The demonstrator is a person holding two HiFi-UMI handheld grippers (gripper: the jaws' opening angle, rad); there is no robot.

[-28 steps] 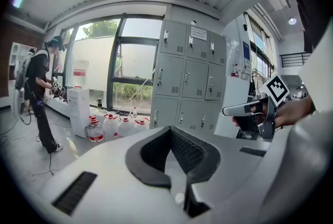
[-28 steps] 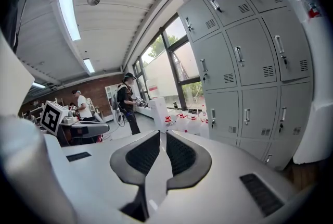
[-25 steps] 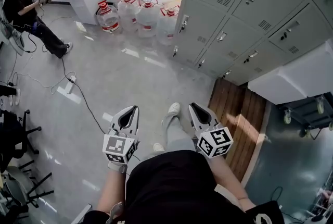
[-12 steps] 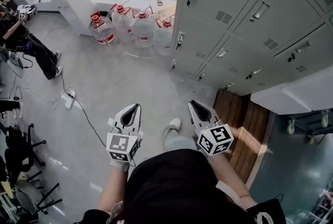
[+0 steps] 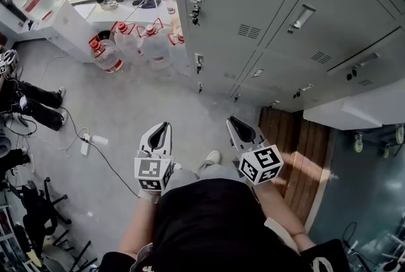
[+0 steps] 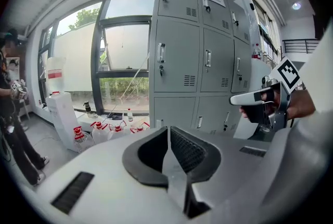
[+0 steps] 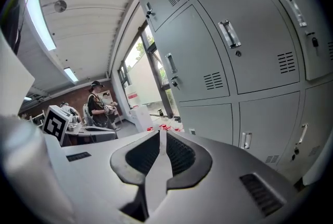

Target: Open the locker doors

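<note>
at the far left edge a person's legs (image 5: 35, 103) stretch over the grey floor (image 5: 126, 112). water jugs (image 5: 136, 43) with red caps stand below the window, just beside the left end of the lockers. the left tool (image 5: 164, 128) is held low above the floor, its jaws together with nothing between them. the right tool (image 5: 234, 122) beside it is likewise closed and empty. both point toward the grey locker doors (image 5: 253, 5), which fill the upper right, shut where visible and well apart from either tool. a wooden board (image 5: 294, 138) lies at their foot.
</note>
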